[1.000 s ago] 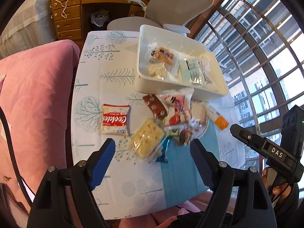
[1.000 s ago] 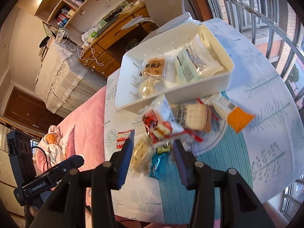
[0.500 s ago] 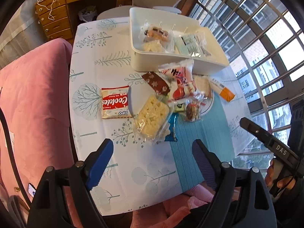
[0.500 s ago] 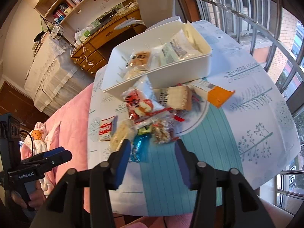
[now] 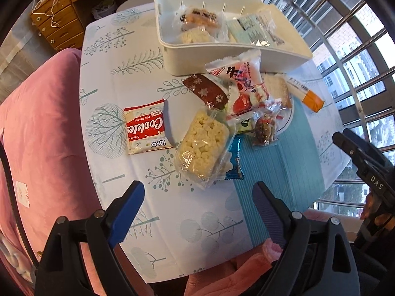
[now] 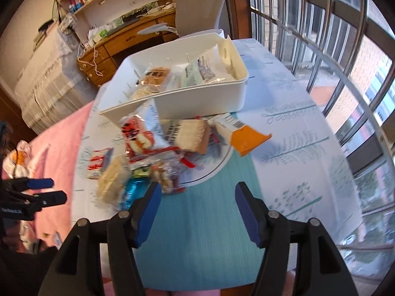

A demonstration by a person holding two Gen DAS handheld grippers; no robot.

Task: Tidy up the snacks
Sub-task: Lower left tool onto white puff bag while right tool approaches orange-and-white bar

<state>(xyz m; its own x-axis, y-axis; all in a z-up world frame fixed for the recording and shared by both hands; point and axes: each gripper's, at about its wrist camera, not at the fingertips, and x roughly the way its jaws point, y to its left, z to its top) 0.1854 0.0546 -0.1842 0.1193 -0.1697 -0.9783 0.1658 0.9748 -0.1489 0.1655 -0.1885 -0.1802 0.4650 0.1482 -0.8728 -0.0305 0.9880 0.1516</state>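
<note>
The left claw (image 5: 198,212) hangs above the near edge of the worktop (image 5: 123,49), its jaws wide apart and opening, with nothing between them. The right claw (image 6: 197,212) is over the blue mat (image 6: 197,234); its jaws are also apart and opening, and they hold nothing.

The snacks lie in a heap in the middle of the worktop, partly on a white plate (image 6: 217,167). Nearest to the left claw is the rice cake (image 5: 202,145) in a clear wrapper, which lies over a blue packet (image 5: 237,162). Beside it, apart from the heap, is the cookie pack (image 5: 145,128). Further back are a brown bar (image 5: 206,91), a red and white bag (image 5: 243,83), a nut pack (image 5: 265,128) and an orange-tipped pack (image 5: 306,93) that sticks out over the plate rim.

Behind the heap stands the white bin (image 5: 222,56), which already holds several wrapped snacks. The red and white bag leans on its front wall.

A pink cushion (image 5: 42,123) is at the left of the worktop. A wooden desk (image 6: 123,42) and a grey chair (image 6: 200,2) are behind, and barred windows (image 6: 321,37) are at the right.
</note>
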